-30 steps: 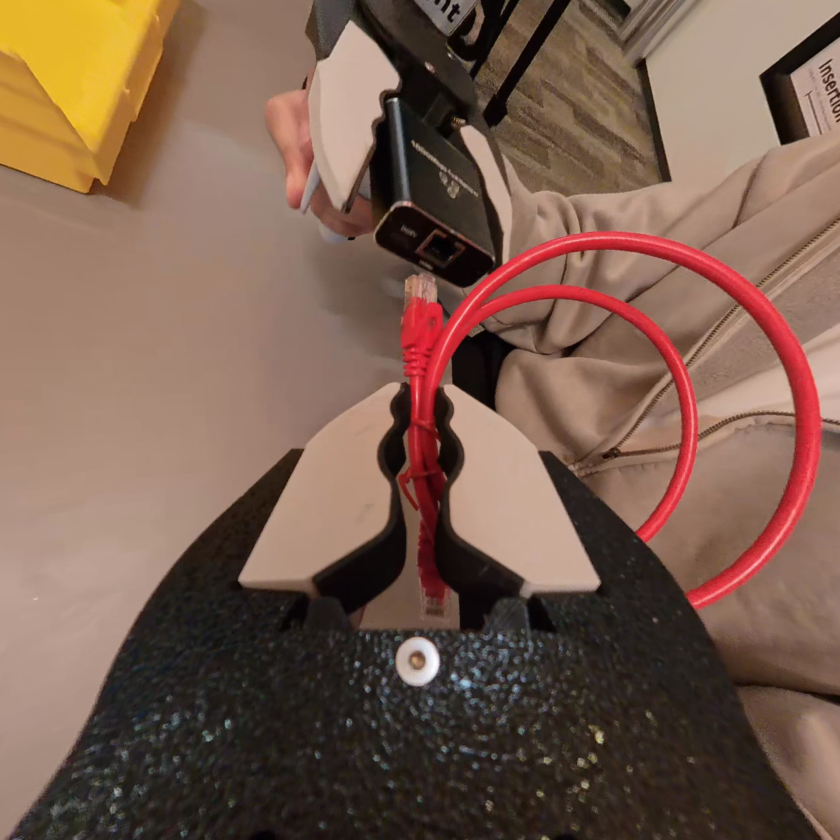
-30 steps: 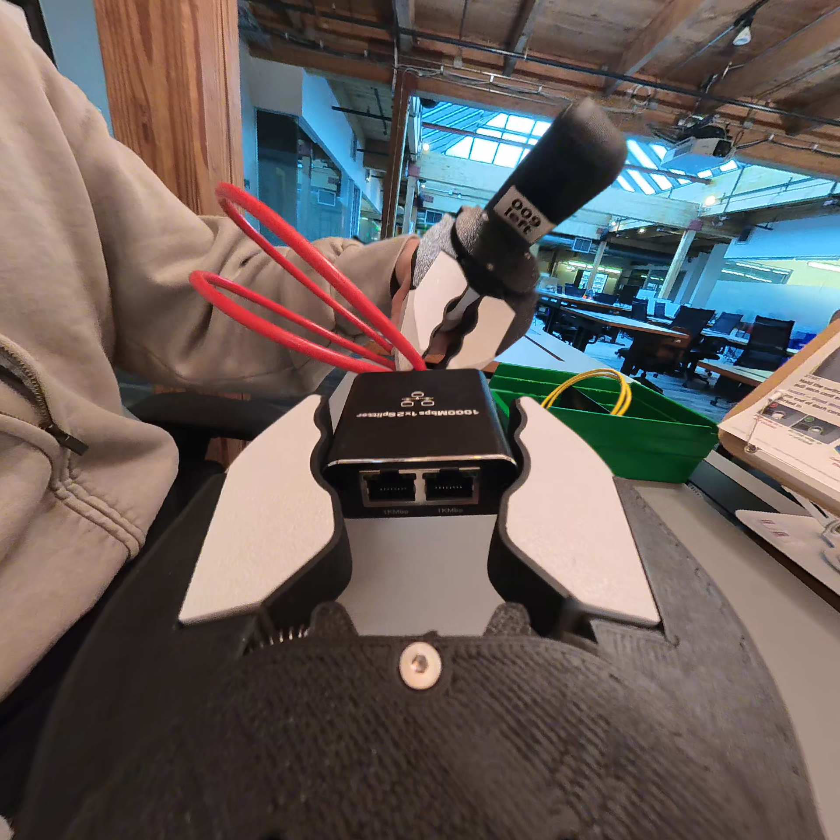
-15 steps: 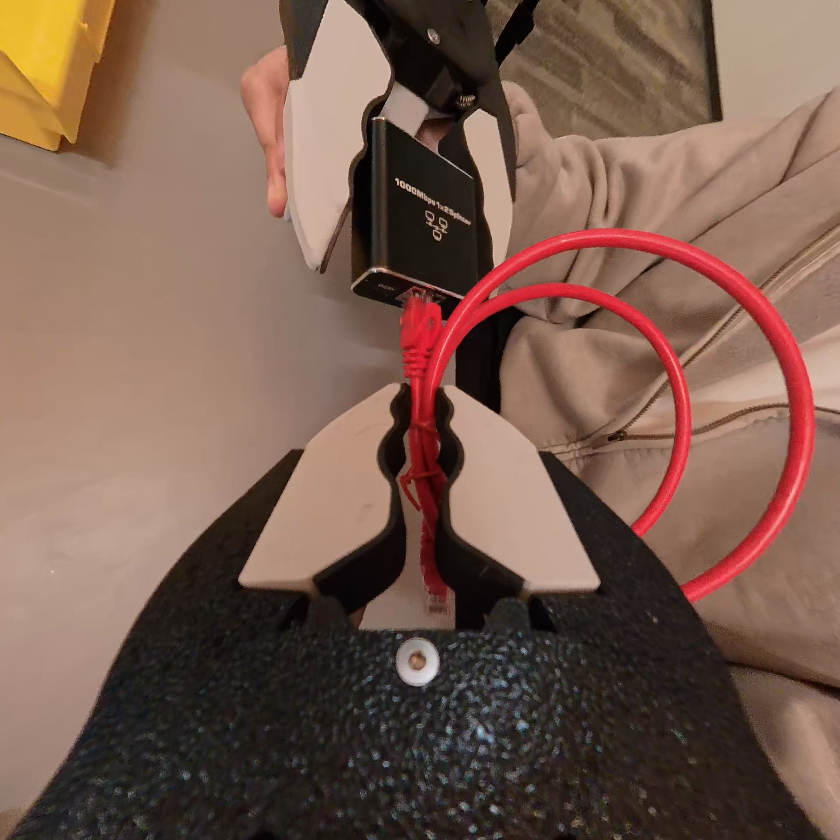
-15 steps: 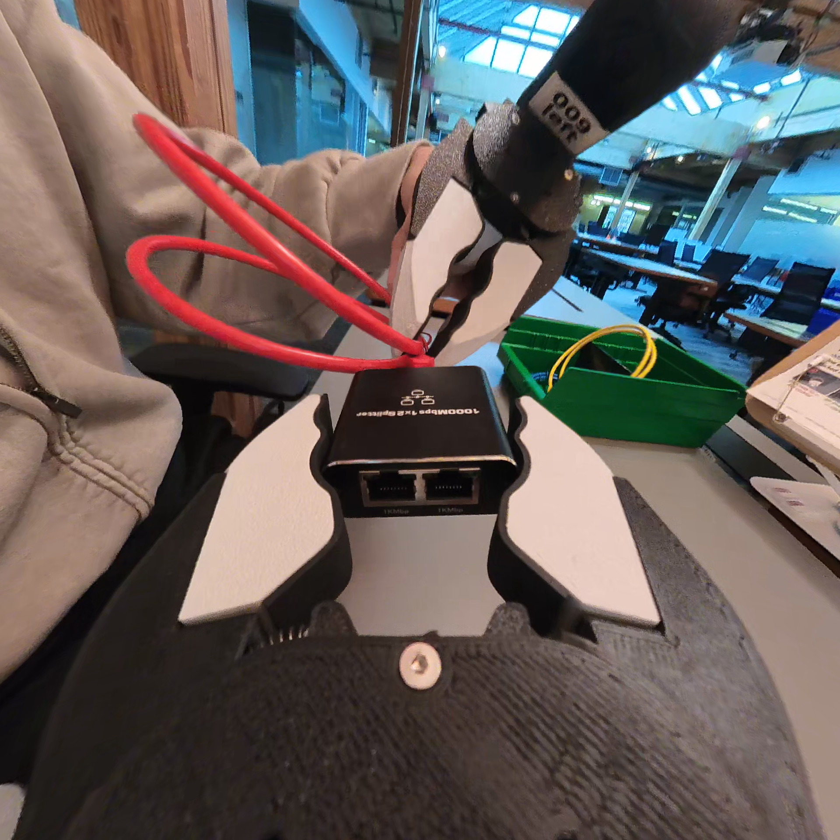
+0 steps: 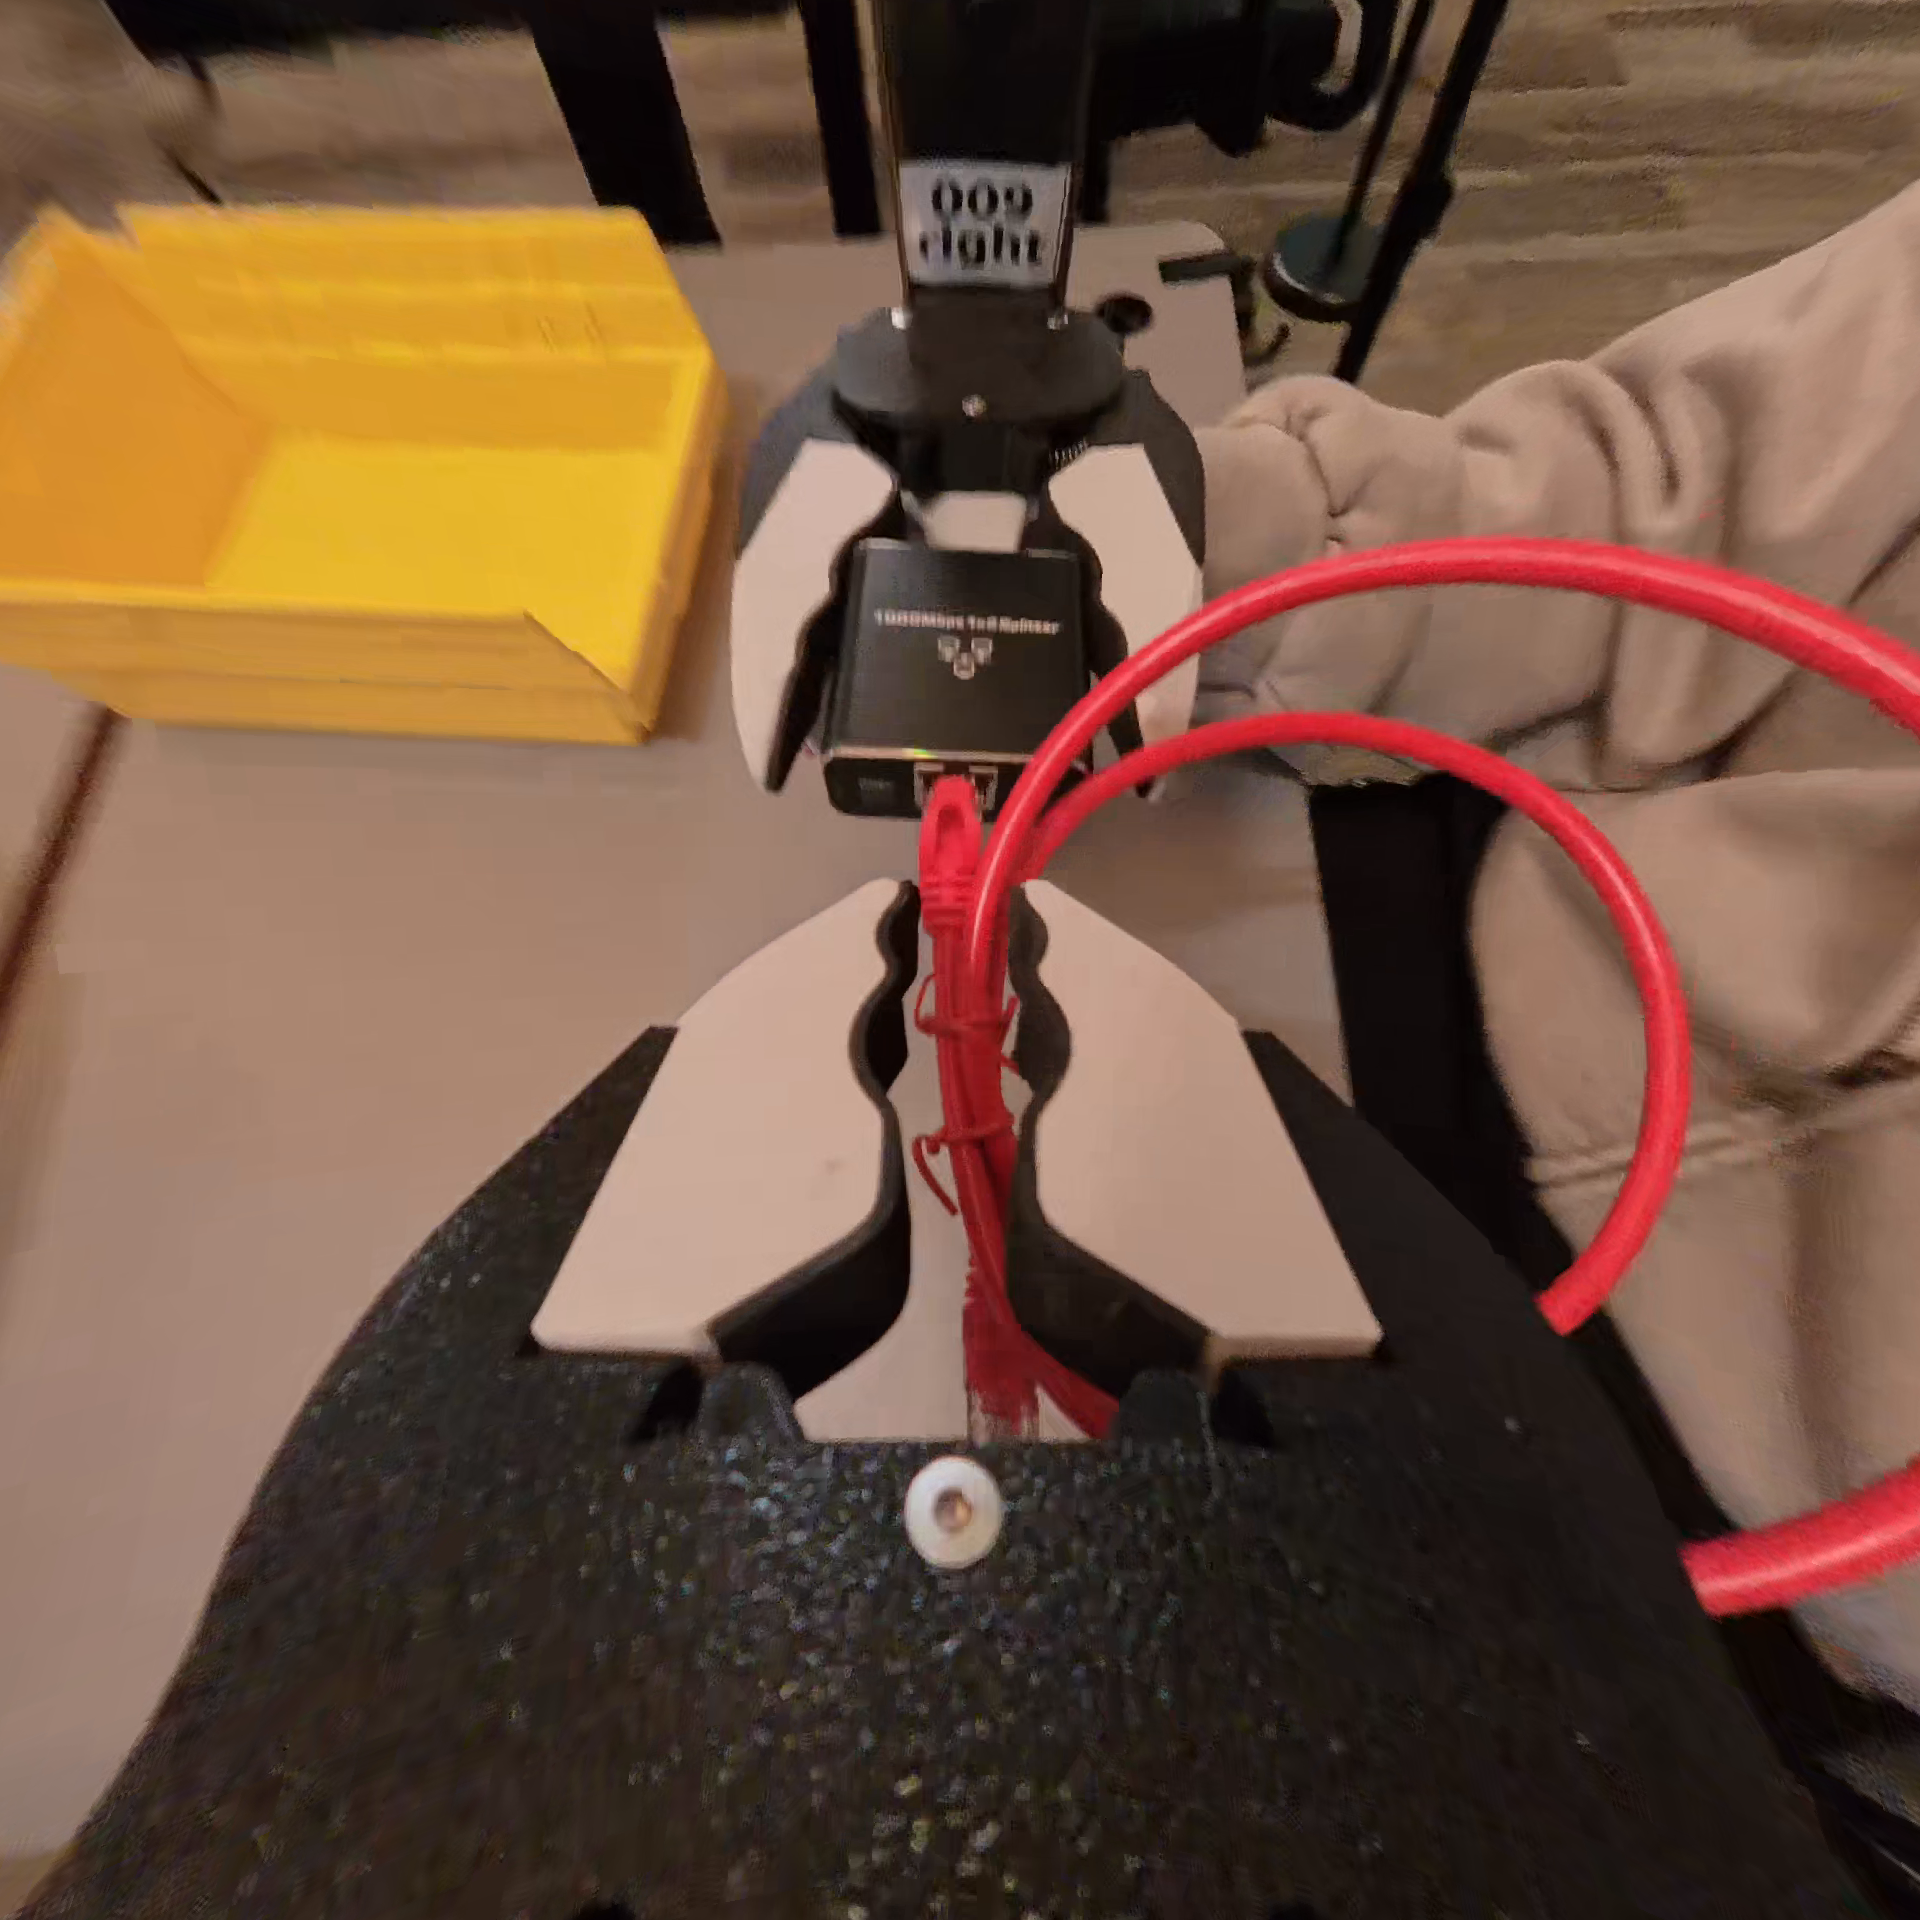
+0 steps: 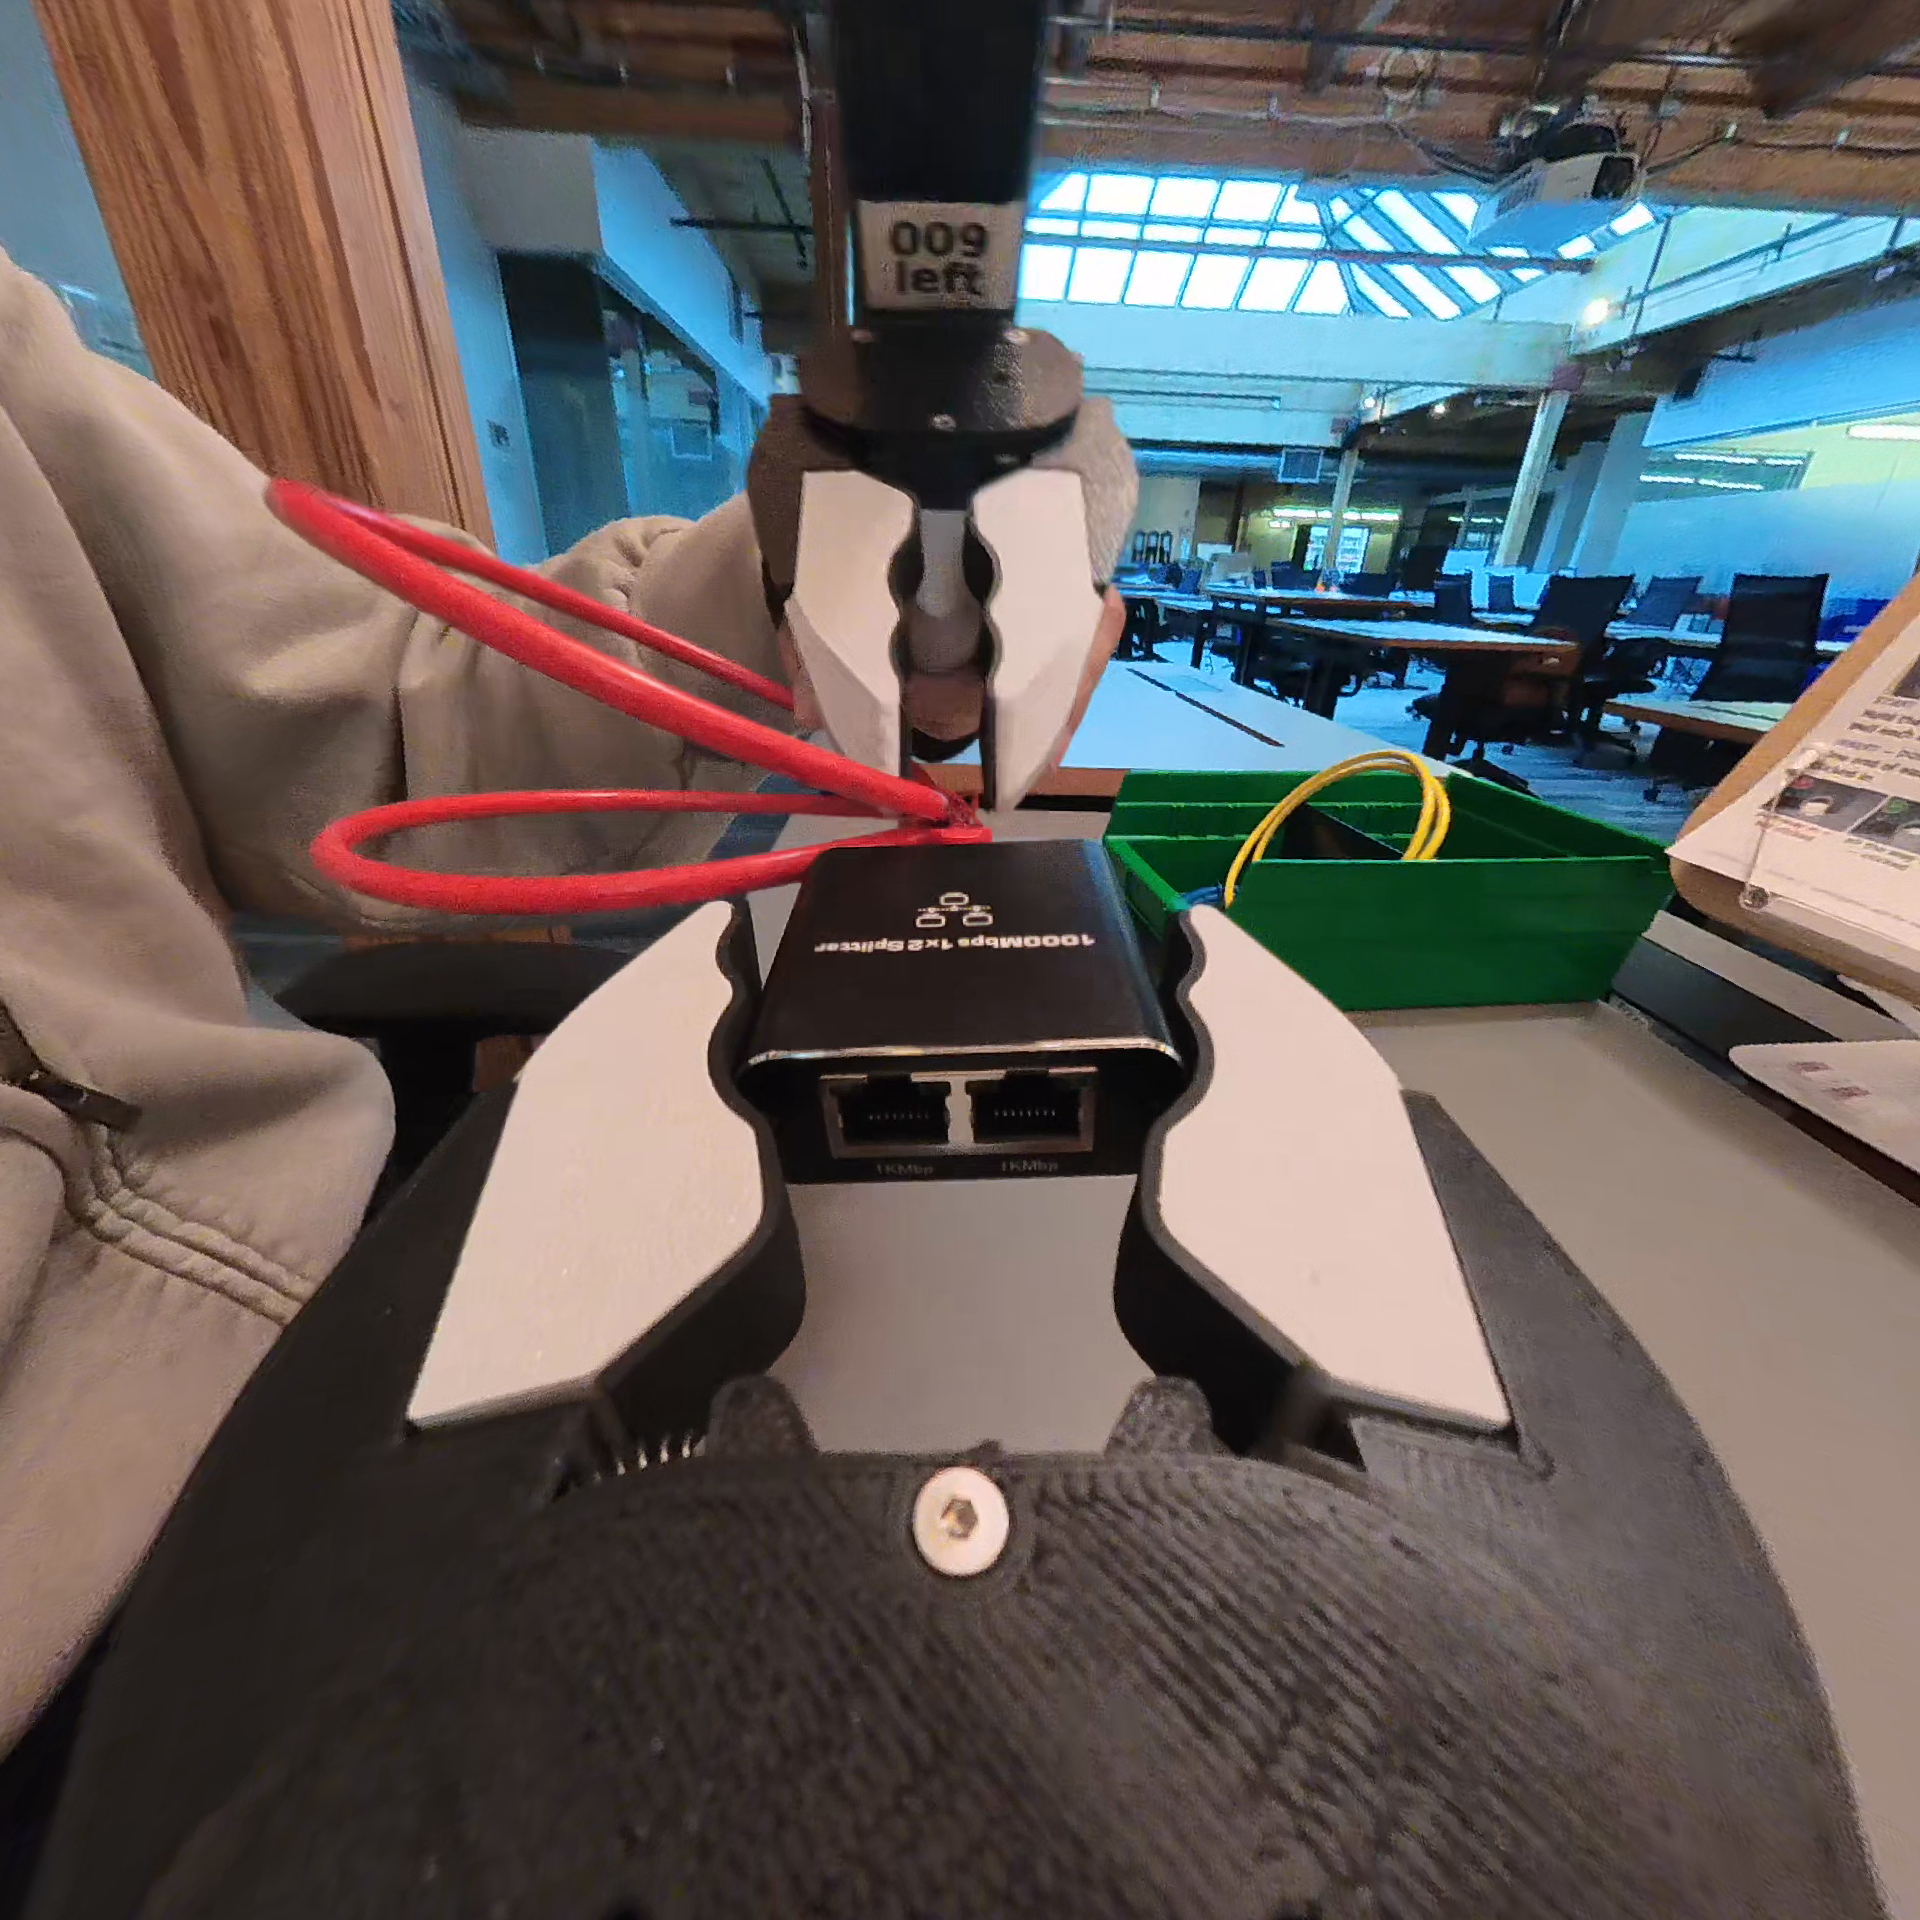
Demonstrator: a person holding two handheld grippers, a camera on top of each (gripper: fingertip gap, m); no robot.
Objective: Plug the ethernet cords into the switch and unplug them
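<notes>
The left hand-held gripper (image 5: 961, 904) fills the lower half of the left wrist view, its jaws drawn in to a narrow gap and clamped on a bundled red ethernet cord (image 5: 966, 1049). The cord runs up the middle of the frame between the pale fingers (image 5: 748, 1122), and its loops arc out to the right in front of a beige sleeve (image 5: 1621, 582). The cord's plug (image 5: 954, 805) meets the near face of the black switch (image 5: 961, 665) at centre frame, at the right one of the ports there; how deep it sits I cannot tell.

The right hand-held gripper (image 6: 961, 935) occupies the lower part of the right wrist view, its jaws set moderately apart and pressed on both sides of the switch (image 6: 956, 966), which is held above the surface (image 5: 312, 987). Two empty ports on the switch face the camera. At the switch's far end, just above centre, the red cord (image 6: 582, 831) meets it below the left gripper's fingertips.

A yellow bin (image 5: 343, 499) sits in the upper left of the left wrist view. A green bin (image 6: 1455, 904) holding a yellow cord (image 6: 1340, 790) stands right of centre in the right wrist view.
</notes>
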